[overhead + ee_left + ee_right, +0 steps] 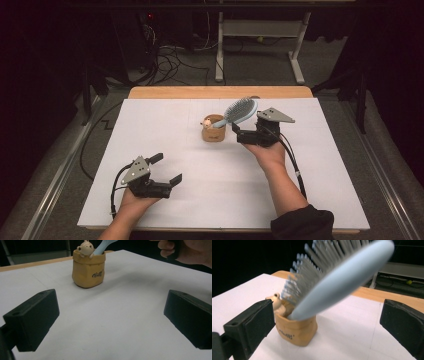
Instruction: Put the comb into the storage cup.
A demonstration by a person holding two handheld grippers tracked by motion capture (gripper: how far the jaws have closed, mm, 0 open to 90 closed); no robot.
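A light blue hairbrush (240,111) stands handle-down in a small tan cup (214,129) near the middle of the far half of the white table surface (165,130); its bristled head leans up and toward the person's right, clear of the cup's rim. A small bear figure (206,122) perches on the cup's rim at its left side in the high view, and dark lettering marks the cup's front wall. The right gripper (243,134), held in the right hand (270,152), sits just to the right of the cup with its jaws spread wide and grasping nothing; in the right gripper view the hairbrush (342,280) and cup (295,330) lie between and beyond the two separated jaws, untouched by either. The left gripper (166,170), held in the left hand (136,200), rests low over the near left part of the table, well apart from the cup, its jaws likewise released and holding nothing. In the left gripper view the cup (88,270) stands far ahead.
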